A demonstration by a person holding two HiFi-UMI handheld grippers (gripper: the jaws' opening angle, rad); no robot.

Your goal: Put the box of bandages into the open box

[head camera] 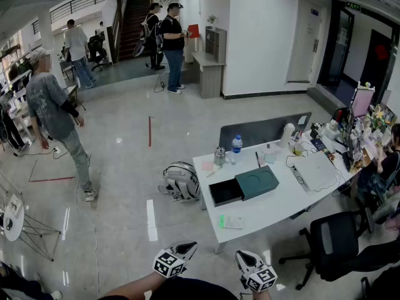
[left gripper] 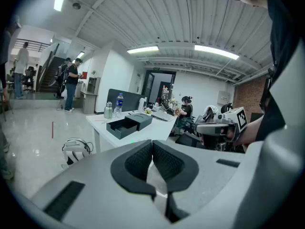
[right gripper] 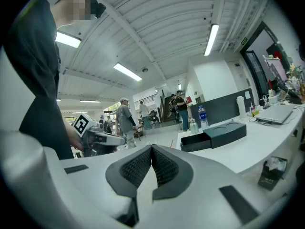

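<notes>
Ahead, the pale shiny floor (head camera: 125, 167) is stretching across the hall. The white bench (head camera: 281, 202) is standing on it, well apart from both claws. A grey and white backpack (head camera: 181, 181) is lying on the floor just beside the bench's left end. On the bench a white laptop (head camera: 315, 170) is sitting to the right. The dark green open box (head camera: 247, 186) is resting near the middle, its drawer pulled out to the left. The left claw (left gripper: 152, 149) and the right claw (right gripper: 151, 152) are hanging low by the person's body, each pinched fully together on nothing. A water bottle (head camera: 236, 147) is standing behind the open box. The small box of bandages (head camera: 232, 221) is lying flat near the bench's front edge, apart from the open box.
</notes>
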